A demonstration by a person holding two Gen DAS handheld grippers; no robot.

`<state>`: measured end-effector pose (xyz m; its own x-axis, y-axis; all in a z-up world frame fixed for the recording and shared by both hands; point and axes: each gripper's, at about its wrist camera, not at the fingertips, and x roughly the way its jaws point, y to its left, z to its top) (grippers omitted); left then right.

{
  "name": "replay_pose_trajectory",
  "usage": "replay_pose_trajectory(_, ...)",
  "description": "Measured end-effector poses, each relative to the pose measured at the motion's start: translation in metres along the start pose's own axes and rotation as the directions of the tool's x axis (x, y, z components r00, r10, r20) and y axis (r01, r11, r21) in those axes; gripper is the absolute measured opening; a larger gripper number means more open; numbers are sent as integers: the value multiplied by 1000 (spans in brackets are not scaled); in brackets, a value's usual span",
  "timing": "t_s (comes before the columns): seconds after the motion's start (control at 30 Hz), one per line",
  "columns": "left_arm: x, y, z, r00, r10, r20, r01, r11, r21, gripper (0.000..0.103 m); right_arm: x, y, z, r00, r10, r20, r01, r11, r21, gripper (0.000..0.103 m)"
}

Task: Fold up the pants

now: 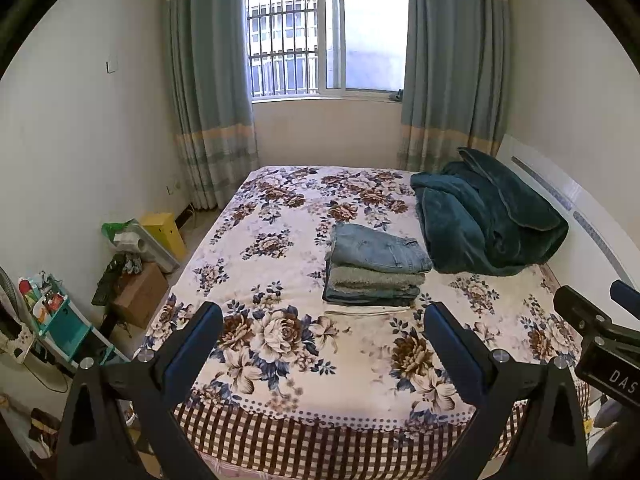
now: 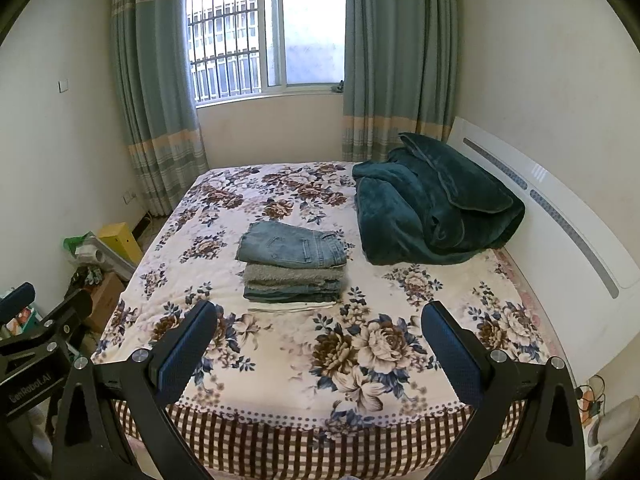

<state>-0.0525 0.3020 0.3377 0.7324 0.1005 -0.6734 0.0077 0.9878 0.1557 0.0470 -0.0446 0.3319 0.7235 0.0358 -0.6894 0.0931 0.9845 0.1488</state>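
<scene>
From the left wrist view, the left gripper hangs over the foot of the bed, its jaws spread wide and holding nothing, well short of the pants. The pants lie folded on top of a stack near the middle of the bed, just beside the blanket, which is heaped toward the headboard. The right gripper shows at the edge of this view, also clear of the stack. The folded pants' long axis runs across the bed, one narrow end toward the blanket and the other away from it. From the right wrist view, the right gripper likewise hovers over the foot of the bed, jaws spread and empty, with the pants ahead and between its tips in the frame. Here the stack looks squared, edges roughly aligned, a pale layer at its base. Both tools likely stand back because the fold looks finished: the pants sit flat on the pile and nothing grips them, so little seems left to do.
</scene>
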Motion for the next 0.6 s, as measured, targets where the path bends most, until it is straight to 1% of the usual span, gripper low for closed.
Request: replay_pose_trajectory(0.6, 3, 4, 9, 1000, 2, -2, -2, 1000, -5, 103, 2, -1, 1, 1000, 8, -5, -8, 1000, 8, 103)
